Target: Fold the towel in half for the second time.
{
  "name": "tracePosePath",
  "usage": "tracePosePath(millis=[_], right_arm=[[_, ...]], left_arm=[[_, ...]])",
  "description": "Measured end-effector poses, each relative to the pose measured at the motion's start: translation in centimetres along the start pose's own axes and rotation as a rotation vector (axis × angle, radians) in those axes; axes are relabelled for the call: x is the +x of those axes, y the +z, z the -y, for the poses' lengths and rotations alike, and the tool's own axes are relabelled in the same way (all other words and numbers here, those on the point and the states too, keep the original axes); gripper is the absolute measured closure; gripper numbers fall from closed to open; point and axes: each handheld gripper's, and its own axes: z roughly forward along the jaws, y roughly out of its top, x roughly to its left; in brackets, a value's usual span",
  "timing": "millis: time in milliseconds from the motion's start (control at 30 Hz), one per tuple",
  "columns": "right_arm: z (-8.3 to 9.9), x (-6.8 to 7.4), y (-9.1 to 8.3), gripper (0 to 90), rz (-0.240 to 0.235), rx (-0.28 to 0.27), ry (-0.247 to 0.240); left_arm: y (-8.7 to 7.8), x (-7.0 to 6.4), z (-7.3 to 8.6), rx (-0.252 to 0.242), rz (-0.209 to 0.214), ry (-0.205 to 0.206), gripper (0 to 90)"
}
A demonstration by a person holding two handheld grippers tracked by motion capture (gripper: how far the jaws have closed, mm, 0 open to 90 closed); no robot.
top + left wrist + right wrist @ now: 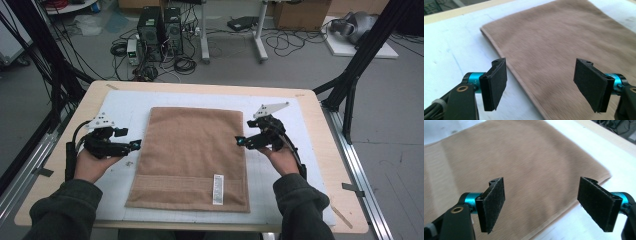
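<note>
In the high view, a brown towel [190, 157] is seen lying flat on the white mat [125, 110] of the table, folded, its white label [218, 189] near the near edge. The left gripper [134, 145] is held at the towel's left edge, the right gripper [239, 141] at its right edge.

In the left gripper view, the jaws are spread wide above the towel's [564, 50] edge.

In the right gripper view, the jaws are likewise spread apart over the towel's [519, 165] edge.

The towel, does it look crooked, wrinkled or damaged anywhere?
Nothing stands out. The towel lies flat and smooth on the white mat, its edges square to the mat, its label facing up near the front edge.
</note>
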Motion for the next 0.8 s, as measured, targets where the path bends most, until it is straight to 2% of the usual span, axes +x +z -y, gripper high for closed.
tracePosePath(millis=[33,67,100,133,167,200,233,267,300,367,400,433,467,533,567,633,667,733,800], right_arm=[[0.0,0.0,0.0,21.0,0.0,0.0,0.0],[-0.6,-1.0,0.5,20.7,0.014,0.015,0.016],[-0.9,-1.6,0.8,19.8,0.02,0.031,0.031],[-0.9,-2.1,1.3,19.4,0.034,0.039,0.047],[-0.8,-2.5,1.7,18.5,0.029,0.044,0.057],[-0.8,-2.5,1.7,18.5,0.029,0.044,0.057],[-0.6,-3.0,2.5,17.7,0.043,0.063,0.071],[-0.6,-3.0,2.5,17.7,0.043,0.063,0.071],[-0.3,-3.2,3.5,17.7,0.042,0.087,0.071],[0.0,-3.2,4.3,17.9,0.083,0.087,0.041],[0.3,-3.4,4.7,18.8,0.094,0.076,0.043],[0.6,-3.5,5.1,19.3,0.098,0.069,0.055],[0.6,-3.5,5.1,19.3,0.098,0.069,0.055],[1.6,-4.4,6.3,20.0,0.106,0.097,0.1],[2.0,-4.7,6.7,20.3,0.109,0.107,0.109],[2.7,-5.0,7.3,22.7,0.119,0.121,0.136],[3.0,-5.2,7.6,23.4,0.109,0.129,0.154],[3.4,-5.4,8.2,24.7,0.119,0.149,0.164],[3.6,-5.6,8.6,25.8,0.123,0.153,0.174]], left_arm=[[0.4,0.2,-0.4,-0.002,-0.006,-0.007,27.3],[0.7,0.5,-0.8,0.003,-0.018,-0.002,27.6],[1.8,1.1,-1.2,0.002,-0.032,-0.011,27.9],[2.3,1.4,-1.3,0.013,-0.05,-0.017,28.3],[2.3,1.4,-1.3,0.013,-0.05,-0.017,28.3],[2.9,1.7,-1.3,0.023,-0.067,-0.028,28.3],[3.5,2.0,-1.3,0.031,-0.076,-0.038,28.9],[4.0,2.2,-1.2,0.033,-0.086,-0.042,28.9],[4.6,2.4,-1.2,0.037,-0.089,-0.056,29.8],[5.5,2.7,-0.9,0.039,-0.095,-0.088,30.4],[5.9,2.9,-0.8,0.047,-0.103,-0.097,31.3],[6.7,3.1,-0.6,0.061,-0.129,-0.107,32.5],[6.7,3.1,-0.6,0.061,-0.129,-0.107,34.3],[7.7,3.6,-0.1,0.097,-0.187,-0.108,36.8],[7.7,3.6,-0.1,0.097,-0.187,-0.108,37.5],[8.4,4.0,0.3,0.114,-0.185,-0.142,38.0],[8.9,4.1,0.5,0.124,-0.184,-0.166,38.9],[9.2,4.1,0.7,0.126,-0.174,-0.173,39.0],[9.8,3.9,0.8,0.091,-0.162,-0.169,35.5]])
